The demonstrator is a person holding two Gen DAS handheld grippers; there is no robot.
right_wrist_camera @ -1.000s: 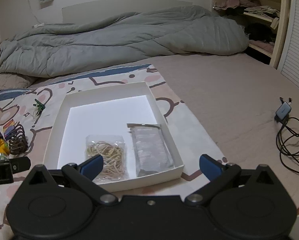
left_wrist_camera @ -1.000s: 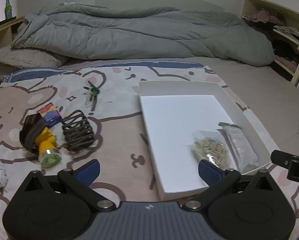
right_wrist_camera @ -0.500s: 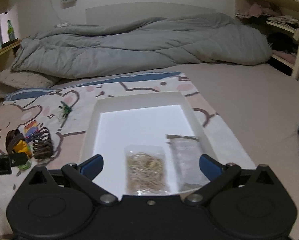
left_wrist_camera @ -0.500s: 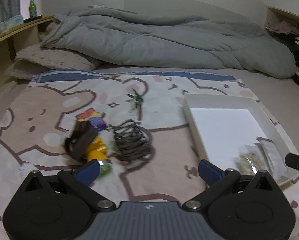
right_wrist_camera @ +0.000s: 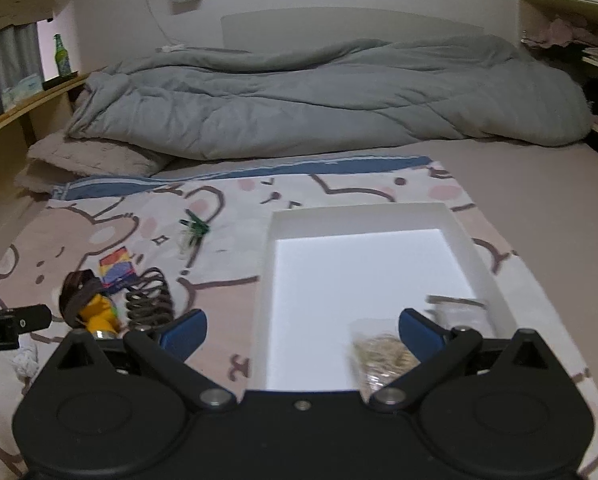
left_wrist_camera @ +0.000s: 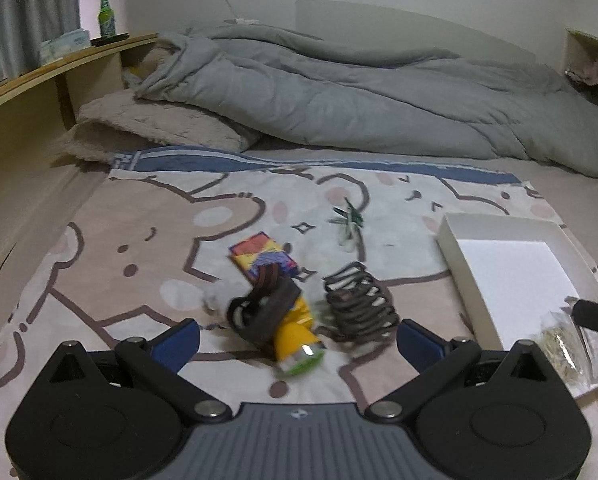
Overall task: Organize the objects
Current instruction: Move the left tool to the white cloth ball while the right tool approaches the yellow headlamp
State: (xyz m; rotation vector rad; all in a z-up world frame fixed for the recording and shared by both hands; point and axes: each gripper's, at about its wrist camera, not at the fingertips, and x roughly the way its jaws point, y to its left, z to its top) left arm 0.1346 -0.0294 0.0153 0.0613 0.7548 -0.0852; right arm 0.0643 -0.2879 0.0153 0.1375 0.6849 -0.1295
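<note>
My left gripper point(left_wrist_camera: 299, 340) is open and empty, hovering just before a yellow flashlight point(left_wrist_camera: 295, 334) wrapped in a brown strap point(left_wrist_camera: 265, 304). Beside it lie a dark coiled hair tie bundle point(left_wrist_camera: 359, 304), a colourful card pack point(left_wrist_camera: 263, 258) and green clips point(left_wrist_camera: 349, 216). My right gripper point(right_wrist_camera: 301, 332) is open and empty over the near left edge of the white box point(right_wrist_camera: 267, 280), which holds a bag of rubber bands point(right_wrist_camera: 379, 356) and a clear packet point(right_wrist_camera: 459, 312). The box also shows in the left wrist view point(left_wrist_camera: 451, 248).
A grey duvet point(left_wrist_camera: 379, 92) and a pillow point(left_wrist_camera: 151, 124) lie at the back of the bed. A wooden shelf point(left_wrist_camera: 39, 84) with a green bottle point(left_wrist_camera: 106, 16) runs along the left. A white fluffy thing point(right_wrist_camera: 25, 358) lies at the left.
Both grippers have swung left. The flashlight and hair ties now sit between the left fingers' line of view; the box has slid to the right in both views.
</note>
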